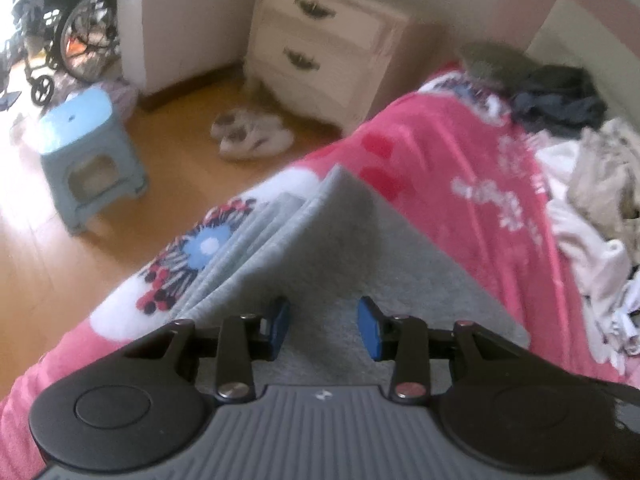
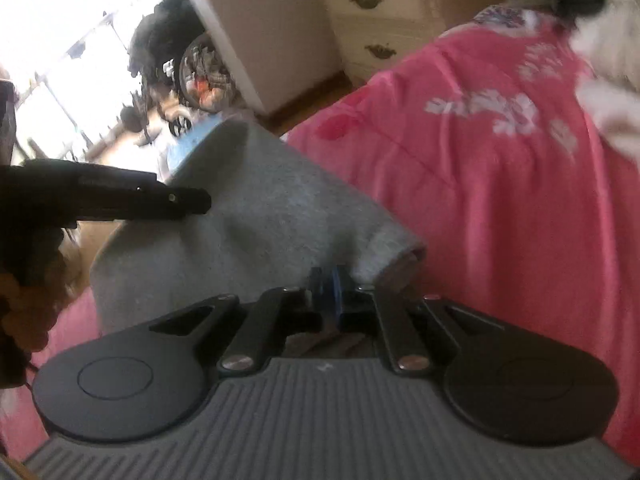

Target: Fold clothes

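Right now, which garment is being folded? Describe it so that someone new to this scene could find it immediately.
Start at the bed with the pink blanket. On its near edge, beside the floor, lies the grey garment, partly doubled over. Unlike the dark and cream clothes heaped in the pile at the far side, it is plain grey and spread flat, with the right tool shut on its edge.
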Available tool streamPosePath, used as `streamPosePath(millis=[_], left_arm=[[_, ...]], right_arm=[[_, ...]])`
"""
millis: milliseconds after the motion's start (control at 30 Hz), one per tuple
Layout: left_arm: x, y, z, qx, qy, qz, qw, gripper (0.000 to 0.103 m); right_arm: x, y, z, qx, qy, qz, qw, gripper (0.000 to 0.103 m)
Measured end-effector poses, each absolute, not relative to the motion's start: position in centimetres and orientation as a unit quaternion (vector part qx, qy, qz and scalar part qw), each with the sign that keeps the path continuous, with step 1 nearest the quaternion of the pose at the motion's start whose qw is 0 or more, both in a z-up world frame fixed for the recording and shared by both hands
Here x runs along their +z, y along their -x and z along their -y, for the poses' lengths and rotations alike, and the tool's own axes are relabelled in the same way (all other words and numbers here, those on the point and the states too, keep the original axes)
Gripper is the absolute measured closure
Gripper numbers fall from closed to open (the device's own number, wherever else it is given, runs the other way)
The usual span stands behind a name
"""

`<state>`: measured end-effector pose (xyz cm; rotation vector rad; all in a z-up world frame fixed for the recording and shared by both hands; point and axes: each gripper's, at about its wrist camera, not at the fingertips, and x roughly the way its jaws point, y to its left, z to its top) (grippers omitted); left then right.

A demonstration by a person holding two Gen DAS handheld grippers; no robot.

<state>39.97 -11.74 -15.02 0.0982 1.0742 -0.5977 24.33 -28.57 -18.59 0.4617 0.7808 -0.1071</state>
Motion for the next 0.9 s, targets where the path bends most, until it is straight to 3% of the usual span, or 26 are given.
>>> streamPosePath(millis=[133, 333, 500, 900], left_arm=[[-15.6, -40.1, 12.7, -0.27, -0.071, -0.516, 0.81, 0.053], [-15.5, -39.8, 13.9, -0.257, -0.1, -0.521, 0.808, 0.049], [-15.4, -39.4, 14.9, -0.254, -0.127, -0.518, 0.807, 0.046], [-15.4, -39.2, 15.3, -0.245, -0.135, -0.52, 0.807, 0.045]], right_arm=[[-17.4, -24.8, 29.4, -0.049, -0.239, -0.385, 0.89, 0.099], [-14.1, -26.2, 29.4, -0.072, -0.208, -0.33, 0.918, 0.098], [-18.9, -27.5, 30.5, -0.1, -0.232, -0.375, 0.892, 0.096], [-18.8, -27.0, 31.0, -0.094, -0.244, -0.373, 0.89, 0.096]])
